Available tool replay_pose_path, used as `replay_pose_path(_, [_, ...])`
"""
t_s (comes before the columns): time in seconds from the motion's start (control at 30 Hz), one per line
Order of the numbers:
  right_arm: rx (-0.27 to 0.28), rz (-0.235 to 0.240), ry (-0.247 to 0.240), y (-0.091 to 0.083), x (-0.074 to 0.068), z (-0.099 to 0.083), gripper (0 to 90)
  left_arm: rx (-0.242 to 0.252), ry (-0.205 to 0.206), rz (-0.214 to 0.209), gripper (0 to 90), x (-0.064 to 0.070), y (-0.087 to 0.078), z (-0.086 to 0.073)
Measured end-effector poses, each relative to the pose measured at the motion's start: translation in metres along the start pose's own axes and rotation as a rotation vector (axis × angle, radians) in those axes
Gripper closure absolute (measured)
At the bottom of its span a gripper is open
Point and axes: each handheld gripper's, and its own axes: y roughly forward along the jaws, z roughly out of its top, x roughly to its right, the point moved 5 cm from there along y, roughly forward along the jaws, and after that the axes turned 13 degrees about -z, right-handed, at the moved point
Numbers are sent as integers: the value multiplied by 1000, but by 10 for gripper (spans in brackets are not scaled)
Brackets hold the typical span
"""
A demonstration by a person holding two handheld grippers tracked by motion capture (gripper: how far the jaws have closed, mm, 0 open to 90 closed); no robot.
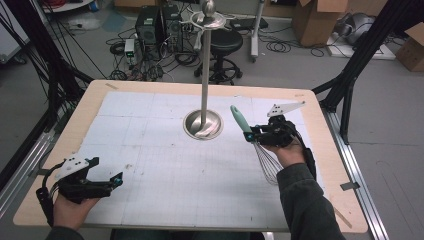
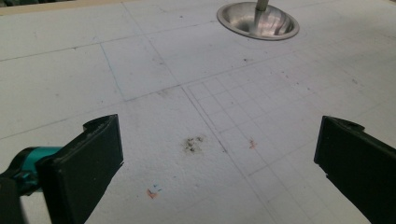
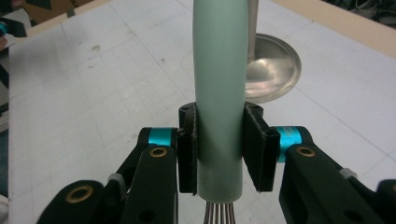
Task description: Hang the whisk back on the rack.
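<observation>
My right gripper (image 3: 219, 154) has its jaws clamped on the whisk (image 3: 219, 93); I'd raise it steadily toward the stand (image 1: 203, 65) ahead, left gripper (image 2: 219, 154) jaws apart, idle.

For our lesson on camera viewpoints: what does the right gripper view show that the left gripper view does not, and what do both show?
Right gripper view: tongs shut on a whisk by its pale green handle, its wires at the bottom edge.

Left gripper view: tongs open with nothing between them, above a dark smudge on the white gridded mat.

Both: that mat and the metal stand's round base with its pole.
</observation>
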Motion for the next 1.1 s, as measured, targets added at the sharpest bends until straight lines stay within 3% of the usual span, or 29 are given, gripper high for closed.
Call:
replay_pose_path(0.43, [121,29,-21,-16,-9,12,695,-1,5,0,17,0,-1,0])
replay_pose_path(0.73, [195,40,-17,-25,-7,19,695,-4,6,5,17,2,0,0])
replay_pose_path(1.1, [256,39,-37,-41,-5,44,694,-10,8,-4,17,3,3,1])
